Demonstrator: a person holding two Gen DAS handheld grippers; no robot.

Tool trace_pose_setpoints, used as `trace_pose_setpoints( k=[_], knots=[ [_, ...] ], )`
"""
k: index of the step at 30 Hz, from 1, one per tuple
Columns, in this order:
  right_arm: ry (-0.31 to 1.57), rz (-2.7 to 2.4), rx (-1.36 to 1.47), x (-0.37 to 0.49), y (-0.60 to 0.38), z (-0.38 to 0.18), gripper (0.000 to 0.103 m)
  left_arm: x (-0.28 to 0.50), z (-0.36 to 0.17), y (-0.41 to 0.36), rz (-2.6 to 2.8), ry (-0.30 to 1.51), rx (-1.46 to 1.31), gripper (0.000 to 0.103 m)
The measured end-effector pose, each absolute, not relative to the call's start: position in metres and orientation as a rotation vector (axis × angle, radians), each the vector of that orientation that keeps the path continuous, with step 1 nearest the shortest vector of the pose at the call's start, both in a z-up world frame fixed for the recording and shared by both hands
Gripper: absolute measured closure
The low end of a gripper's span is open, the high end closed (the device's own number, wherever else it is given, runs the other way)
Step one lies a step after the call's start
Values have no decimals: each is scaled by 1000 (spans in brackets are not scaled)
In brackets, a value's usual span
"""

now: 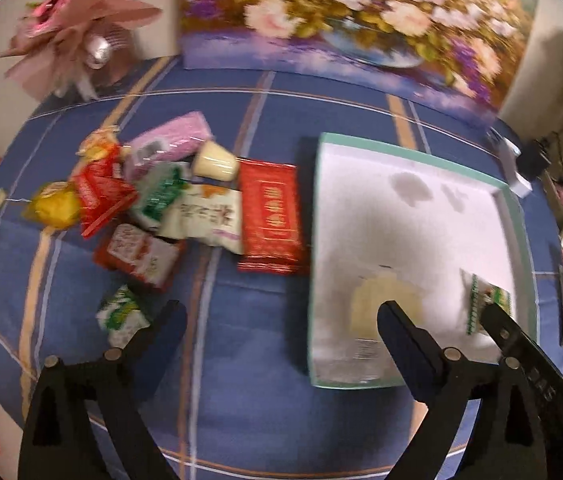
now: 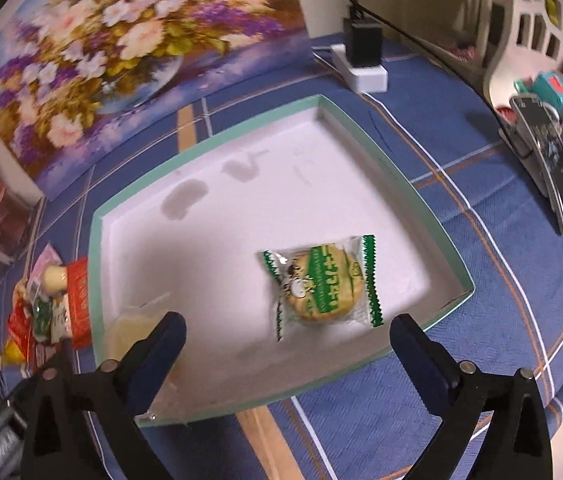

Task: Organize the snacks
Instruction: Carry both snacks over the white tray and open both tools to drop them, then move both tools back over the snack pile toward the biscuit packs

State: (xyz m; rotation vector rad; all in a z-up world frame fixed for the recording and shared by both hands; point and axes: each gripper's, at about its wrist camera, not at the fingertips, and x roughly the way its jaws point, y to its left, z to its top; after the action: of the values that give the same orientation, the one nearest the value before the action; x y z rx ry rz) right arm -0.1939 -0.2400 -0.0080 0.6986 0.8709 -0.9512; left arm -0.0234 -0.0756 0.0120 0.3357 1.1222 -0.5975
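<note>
Both grippers stand with their jaws wide apart and nothing between the pads: the left gripper hangs over the blue plaid tablecloth at the near left corner of the box, and the right gripper hovers above the box's near edge. The shallow white box with its green rim already holds two snacks: a green-and-white wrapped biscuit lying flat toward the near right, and a pale yellow clear-wrapped piece by the near left corner, partly hidden behind the right gripper's left finger. The rest wait in a loose pile on the cloth just left of the box, among them a red packet with gold print lying closest to the box wall, a white pouch, a pink pack and a small cream cup. The job looks barely begun, and the next step is likely to fetch another snack from the pile. The left gripper is the nearer one for that. The red packet is the easy choice, since it lies flat and free at the pile's edge; closing across its narrow width should hold it without crushing it. Slippery wrappers may slide, so come straight down and close slowly. Set each piece in the open far part of the box, apart from the two already there.
</note>
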Motion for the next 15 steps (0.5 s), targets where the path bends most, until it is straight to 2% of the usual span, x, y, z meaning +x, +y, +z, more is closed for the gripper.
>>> trace_pose_setpoints(
  k=[5, 15],
  knots=[
    [854, -902, 635, -188, -225, 5, 0, -9, 15, -52, -492, 1053, 309, 7],
    [811, -837, 533, -166, -199, 24, 0, 18, 12, -13, -434, 1051, 233, 6]
  ],
)
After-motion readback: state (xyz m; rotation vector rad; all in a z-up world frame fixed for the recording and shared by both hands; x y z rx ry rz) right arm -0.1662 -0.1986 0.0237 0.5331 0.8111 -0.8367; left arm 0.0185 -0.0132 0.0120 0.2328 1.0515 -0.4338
